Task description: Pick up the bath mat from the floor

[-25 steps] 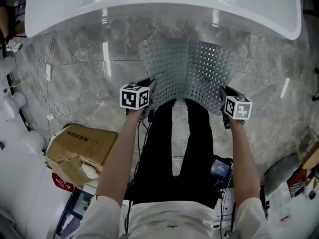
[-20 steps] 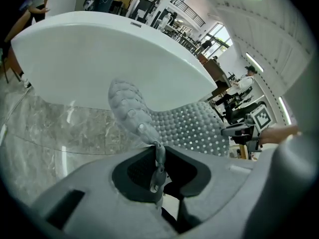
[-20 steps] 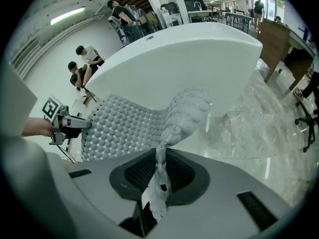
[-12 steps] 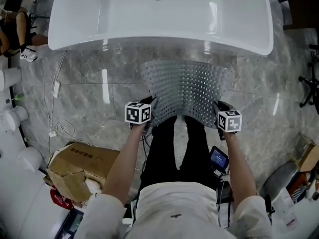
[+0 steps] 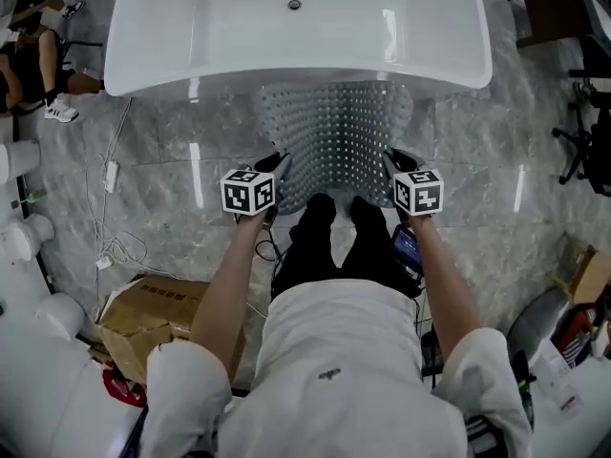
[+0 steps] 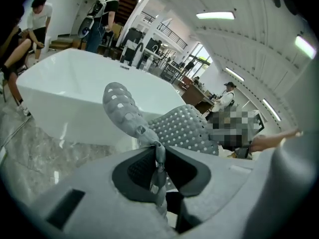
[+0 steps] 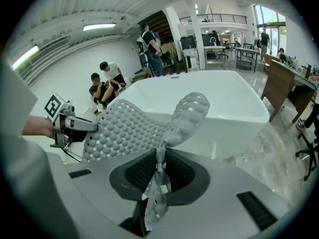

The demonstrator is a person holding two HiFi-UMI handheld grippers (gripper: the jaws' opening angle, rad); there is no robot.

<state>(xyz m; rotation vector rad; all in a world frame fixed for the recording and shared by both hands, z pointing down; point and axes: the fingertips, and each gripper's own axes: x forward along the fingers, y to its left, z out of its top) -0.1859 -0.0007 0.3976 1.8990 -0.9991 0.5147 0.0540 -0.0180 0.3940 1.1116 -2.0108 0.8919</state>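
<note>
Mat point(image 5: 336, 127) raised, L claw point(image 5: 279, 163), R claw point(image 5: 390, 157) clamped, tub point(image 5: 286, 51) ahead

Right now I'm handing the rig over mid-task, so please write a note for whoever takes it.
Left gripper: shut on the mat, near left corner.
Right gripper: shut on its near right corner.
Mat: hangs between both grippers, in front of the tub.
Done: both corners gripped, near edge raised.
Left: get the far edge clear of the floor; whether it already is, I cannot tell.
</note>
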